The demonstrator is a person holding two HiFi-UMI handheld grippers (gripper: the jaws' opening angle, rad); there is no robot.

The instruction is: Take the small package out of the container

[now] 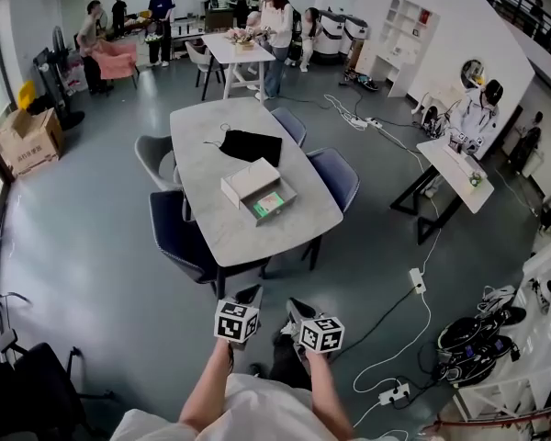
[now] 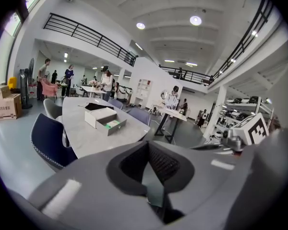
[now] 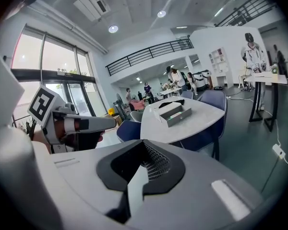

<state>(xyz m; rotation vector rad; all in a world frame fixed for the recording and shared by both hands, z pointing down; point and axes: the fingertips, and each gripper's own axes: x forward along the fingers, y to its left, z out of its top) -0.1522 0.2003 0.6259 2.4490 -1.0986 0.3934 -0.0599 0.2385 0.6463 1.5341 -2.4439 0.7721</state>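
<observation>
An open grey box (image 1: 285, 194) with a white lid leaning at its left stands on the grey table (image 1: 211, 219). Inside lies a small green package (image 1: 268, 204). The box (image 2: 102, 124) and package (image 2: 113, 123) also show far off in the left gripper view, and box (image 3: 182, 115) and package (image 3: 178, 119) in the right gripper view. My left gripper (image 1: 250, 294) and right gripper (image 1: 297, 307) are held close to my body, well short of the table. Both are shut with nothing between the jaws.
A black cloth (image 1: 250, 145) lies on the table beyond the box. Blue and grey chairs (image 1: 179, 237) ring the table. A white cable and power strip (image 1: 417, 279) trail across the floor at right. People stand at a far table (image 1: 239, 49).
</observation>
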